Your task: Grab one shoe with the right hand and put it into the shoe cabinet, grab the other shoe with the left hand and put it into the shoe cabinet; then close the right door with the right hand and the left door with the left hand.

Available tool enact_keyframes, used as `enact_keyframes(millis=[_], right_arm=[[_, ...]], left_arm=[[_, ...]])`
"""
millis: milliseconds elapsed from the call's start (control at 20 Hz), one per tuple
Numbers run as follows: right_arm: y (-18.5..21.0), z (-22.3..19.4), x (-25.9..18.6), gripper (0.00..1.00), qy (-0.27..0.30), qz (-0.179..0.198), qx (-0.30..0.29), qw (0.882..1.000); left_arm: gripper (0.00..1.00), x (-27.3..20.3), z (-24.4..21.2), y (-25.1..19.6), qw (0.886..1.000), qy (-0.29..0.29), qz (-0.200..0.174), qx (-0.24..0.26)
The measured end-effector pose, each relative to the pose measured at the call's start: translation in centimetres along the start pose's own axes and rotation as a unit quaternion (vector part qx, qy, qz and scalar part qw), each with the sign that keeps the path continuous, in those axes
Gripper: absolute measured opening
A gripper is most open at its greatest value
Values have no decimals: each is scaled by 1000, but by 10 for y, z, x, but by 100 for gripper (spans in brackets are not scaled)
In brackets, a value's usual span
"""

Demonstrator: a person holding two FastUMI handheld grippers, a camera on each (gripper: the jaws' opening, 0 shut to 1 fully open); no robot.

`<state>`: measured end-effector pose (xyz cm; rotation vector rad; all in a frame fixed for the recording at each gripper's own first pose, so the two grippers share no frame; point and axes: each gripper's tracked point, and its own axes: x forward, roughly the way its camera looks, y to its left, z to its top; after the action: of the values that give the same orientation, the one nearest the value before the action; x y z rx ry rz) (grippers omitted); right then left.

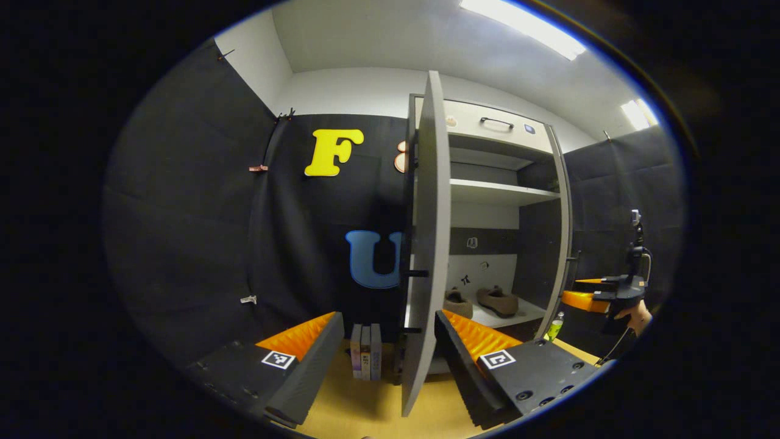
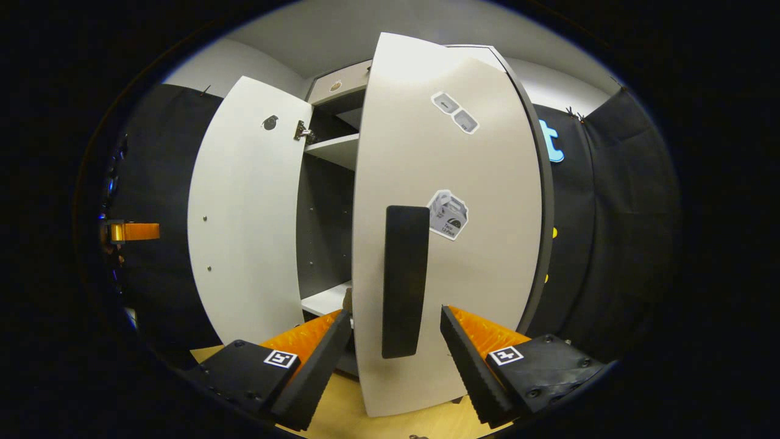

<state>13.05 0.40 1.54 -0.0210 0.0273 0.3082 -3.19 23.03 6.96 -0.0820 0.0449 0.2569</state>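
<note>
Shoes sit inside the cabinet, beyond both tongs, spread wide around door edges.

Both grippers look alike: the left gripper and right gripper have wedge-shaped ridged fingers, square checkered marker stickers, and round screws on blocky bodies.
</note>
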Motion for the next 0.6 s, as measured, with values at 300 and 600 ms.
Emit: enact_keyframes(millis=[300,600], right_arm=[[7,-5,-30,98,10,-2,-23,1000],[-3,-9,-52,98,20,-30,-31,999]], left_arm=[[94,32,-23,12,999,6,-27,-18],[94,43,-30,5,998,4,-67,-16]])
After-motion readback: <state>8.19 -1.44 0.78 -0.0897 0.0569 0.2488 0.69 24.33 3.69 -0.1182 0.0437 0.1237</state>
